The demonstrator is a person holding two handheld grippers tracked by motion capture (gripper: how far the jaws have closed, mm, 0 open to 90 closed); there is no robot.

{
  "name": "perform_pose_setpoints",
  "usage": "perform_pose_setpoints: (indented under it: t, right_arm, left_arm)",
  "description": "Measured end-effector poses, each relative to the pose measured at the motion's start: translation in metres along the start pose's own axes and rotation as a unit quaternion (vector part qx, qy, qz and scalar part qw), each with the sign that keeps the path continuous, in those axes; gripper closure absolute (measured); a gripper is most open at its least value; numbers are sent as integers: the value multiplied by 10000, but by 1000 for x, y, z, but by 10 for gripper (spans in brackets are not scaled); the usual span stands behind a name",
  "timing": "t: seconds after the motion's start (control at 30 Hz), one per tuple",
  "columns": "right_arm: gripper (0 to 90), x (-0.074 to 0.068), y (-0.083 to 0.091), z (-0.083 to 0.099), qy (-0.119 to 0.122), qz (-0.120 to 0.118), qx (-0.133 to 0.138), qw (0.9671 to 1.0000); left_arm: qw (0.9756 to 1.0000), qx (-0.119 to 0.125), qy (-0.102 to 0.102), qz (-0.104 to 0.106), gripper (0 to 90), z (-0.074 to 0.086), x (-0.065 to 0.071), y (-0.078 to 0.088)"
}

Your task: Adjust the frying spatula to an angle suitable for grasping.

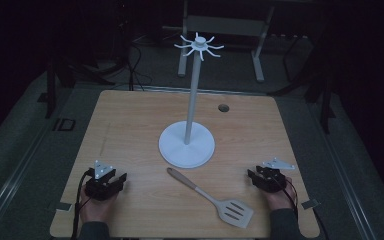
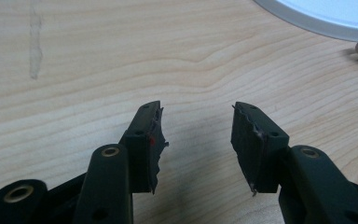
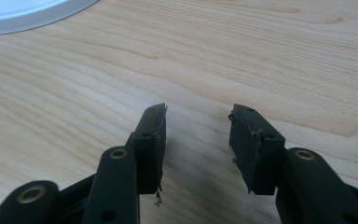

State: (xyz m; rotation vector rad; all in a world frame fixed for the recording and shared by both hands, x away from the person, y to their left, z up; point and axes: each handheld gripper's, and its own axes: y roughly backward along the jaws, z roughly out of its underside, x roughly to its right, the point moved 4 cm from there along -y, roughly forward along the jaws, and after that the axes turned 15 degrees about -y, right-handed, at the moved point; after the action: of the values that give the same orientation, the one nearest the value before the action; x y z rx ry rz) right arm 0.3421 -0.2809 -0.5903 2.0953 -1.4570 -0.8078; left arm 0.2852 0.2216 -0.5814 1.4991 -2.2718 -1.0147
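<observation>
Wood table bears spatula (high view); both tools released, empty.

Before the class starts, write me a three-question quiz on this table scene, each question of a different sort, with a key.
1. True or false: the spatula hangs from a hook at the top of the stand.
2. Multiple choice: the spatula's handle end points toward A) the stand's base, B) the right gripper, C) the hole in the table.
3. Fill in: the left gripper is ___ and holds nothing.

Key
1. False: it lies flat on the table, in front of the stand.
2. A: the handle tip lies close to the base's rim, the slotted blade nearer the person.
3. Open: bare wood shows between its jaws.
</observation>
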Motion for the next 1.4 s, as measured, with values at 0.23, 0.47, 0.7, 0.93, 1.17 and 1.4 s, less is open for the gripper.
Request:
perform_pose_setpoints:
  t: [0.23,0.47,0.7,0.93,1.17,1.4]
  right_arm:
    - [603,-12,10,-3,105,-117,64,9999]
    - [632,-23,18,-9,289,-159,38,9994]
    - [641,-42,30,-20,430,-383,113,9983]
    - [677,-69,35,-27,711,-630,55,9955]
    - [689,-92,35,-36,988,-755,-87,9922]
    - [702,-112,33,-43,1300,-809,-323,9877]
  left_arm:
    - [9999,108,91,80,540,-2,-2,5]
    - [9996,104,248,66,529,-2,-4,7]
    - [9997,195,166,18,526,-3,-2,8]
    - [9995,229,174,102,573,-3,0,9]
    - [9997,229,131,16,572,-3,0,9]
    - [9998,188,32,-53,562,-2,-1,11]
